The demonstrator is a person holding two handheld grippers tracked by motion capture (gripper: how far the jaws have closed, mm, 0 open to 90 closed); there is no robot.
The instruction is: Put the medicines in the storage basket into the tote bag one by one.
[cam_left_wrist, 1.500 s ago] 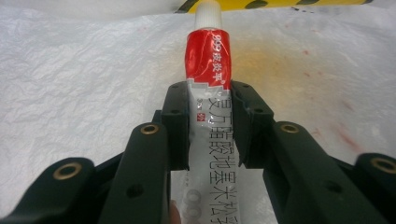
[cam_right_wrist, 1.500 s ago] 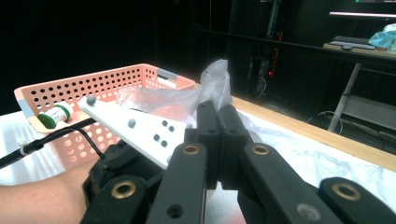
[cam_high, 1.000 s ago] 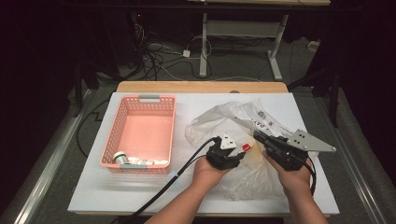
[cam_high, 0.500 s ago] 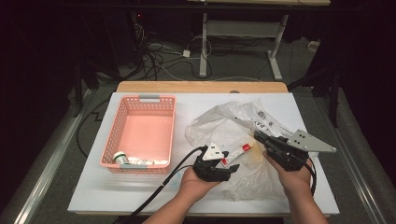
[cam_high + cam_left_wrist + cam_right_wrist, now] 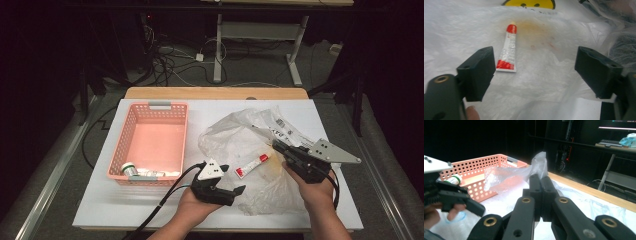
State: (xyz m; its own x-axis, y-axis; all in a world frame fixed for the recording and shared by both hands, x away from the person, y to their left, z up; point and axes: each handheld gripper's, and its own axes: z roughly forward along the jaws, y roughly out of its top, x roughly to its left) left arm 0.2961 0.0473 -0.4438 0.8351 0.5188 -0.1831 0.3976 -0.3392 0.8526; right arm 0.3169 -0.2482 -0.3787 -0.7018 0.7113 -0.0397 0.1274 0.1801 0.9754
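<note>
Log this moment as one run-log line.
left hand-held gripper: just opened, empty | right hand-held gripper: shut on plastic bag | tube: lying on bag

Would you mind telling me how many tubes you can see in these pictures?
2. A red-and-white tube lies on the plastic bag; a green-capped tube lies at the near end of the pink basket. More may be hidden in the bag's folds.

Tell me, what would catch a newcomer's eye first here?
Probably the pink basket on the white table's left half, bright against the dark room. Beside it lies a crumpled clear plastic bag with a small red-and-white tube on it, between the left hand-held gripper and the right hand-held gripper.
</note>
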